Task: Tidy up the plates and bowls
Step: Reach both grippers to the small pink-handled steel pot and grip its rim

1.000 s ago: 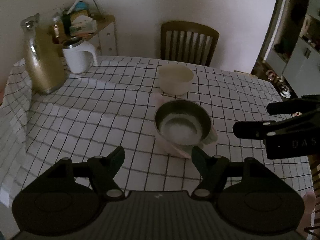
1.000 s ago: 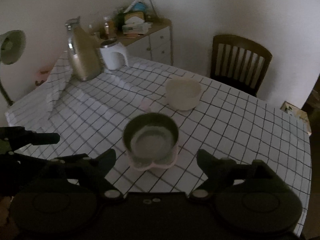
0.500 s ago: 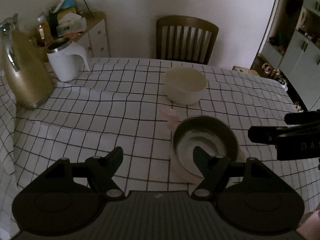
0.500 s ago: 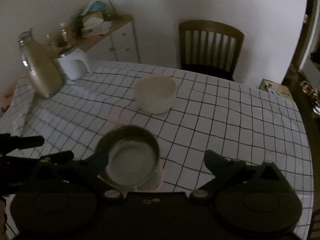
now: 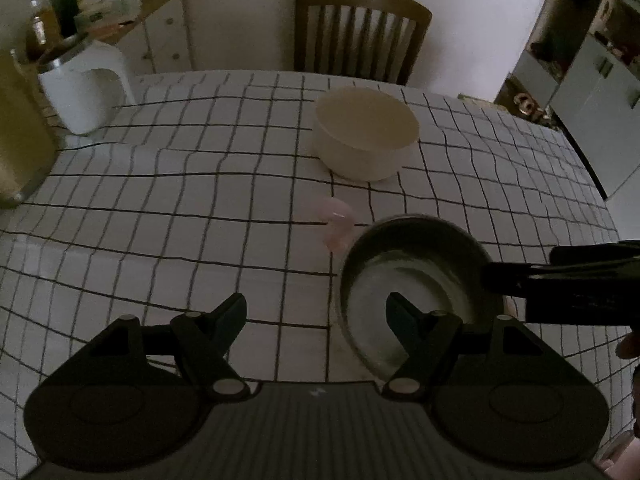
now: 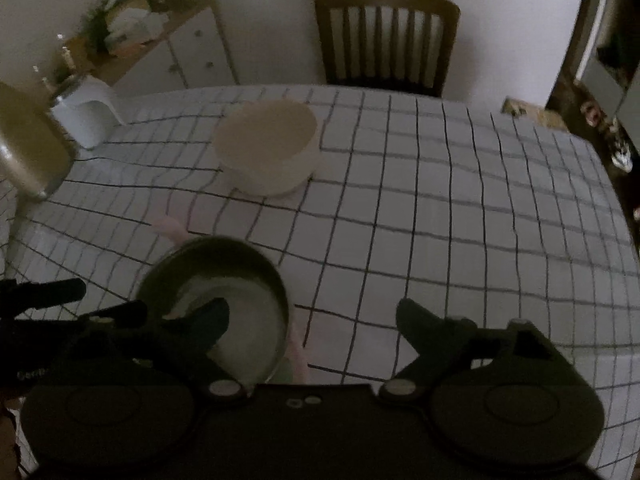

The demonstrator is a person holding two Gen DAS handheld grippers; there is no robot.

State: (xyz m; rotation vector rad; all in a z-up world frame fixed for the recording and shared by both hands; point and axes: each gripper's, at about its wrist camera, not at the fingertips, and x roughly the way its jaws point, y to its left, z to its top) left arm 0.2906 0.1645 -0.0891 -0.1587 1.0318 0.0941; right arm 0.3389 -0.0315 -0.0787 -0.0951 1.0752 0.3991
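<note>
No writing legible on metal bowl [image 5: 416,280].

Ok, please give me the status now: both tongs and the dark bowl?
Left tongs open, empty. Right tongs closing, nothing gripped yet. Dark bowl on pink plate, one finger of each over it. Cream bowl behind, clear of the path.

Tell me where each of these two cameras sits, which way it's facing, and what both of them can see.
Left wrist: on the left gripper, angled down over the checked table towards the chair; own open fingers show, the right gripper enters at right.
Right wrist: on the right gripper, likewise angled down; own fingers show, jaws closing on nothing, one finger over the metal bowl, left gripper at left.
Shared: metal bowl, cream bowl, white jug, chair.
</note>
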